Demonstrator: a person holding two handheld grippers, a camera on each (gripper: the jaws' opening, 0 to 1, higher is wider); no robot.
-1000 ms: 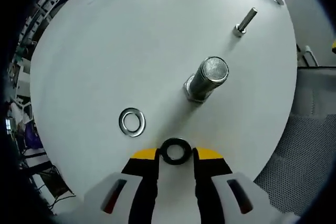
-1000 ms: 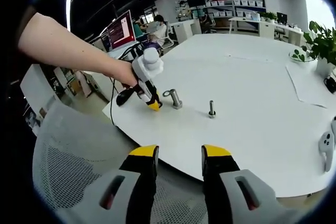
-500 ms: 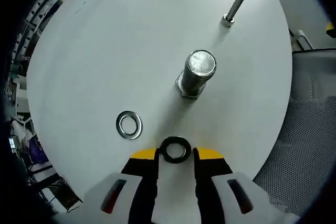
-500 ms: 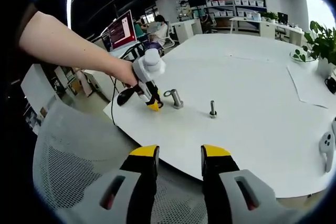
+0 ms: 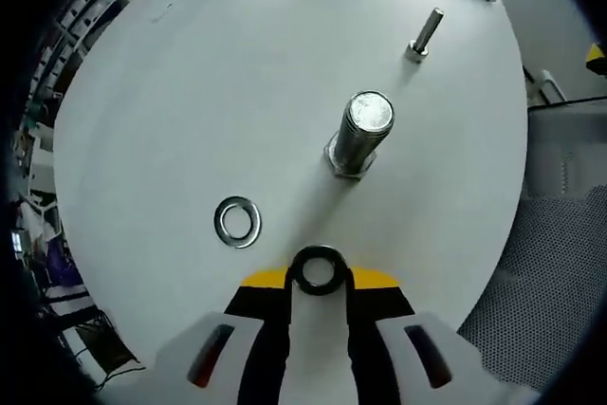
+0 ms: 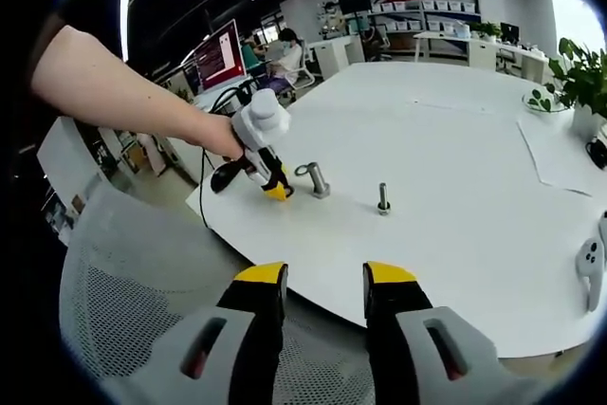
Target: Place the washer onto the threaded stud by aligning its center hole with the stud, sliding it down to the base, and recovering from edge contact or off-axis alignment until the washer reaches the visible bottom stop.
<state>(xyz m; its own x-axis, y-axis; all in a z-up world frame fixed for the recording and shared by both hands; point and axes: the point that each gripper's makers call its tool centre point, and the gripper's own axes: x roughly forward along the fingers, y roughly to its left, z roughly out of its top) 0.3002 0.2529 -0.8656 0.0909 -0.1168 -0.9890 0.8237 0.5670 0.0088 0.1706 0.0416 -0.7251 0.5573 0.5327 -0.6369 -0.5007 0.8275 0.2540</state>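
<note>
The left gripper [image 5: 319, 284] has its jaws closed on a dark washer [image 5: 318, 269], held at the yellow tips above the white surface [image 5: 218, 92], short of the large threaded stud [image 5: 360, 135] that stands upright on its hex base. A second, silver washer [image 5: 237, 221] lies flat nearby, and a thinner bolt [image 5: 424, 34] stands farther off. The right gripper [image 6: 320, 284] hangs over a mesh chair [image 6: 133, 310], jaws open and empty. Risk: the washer could arrive tilted, catch the stud's top edge and bind on the threads.
</note>
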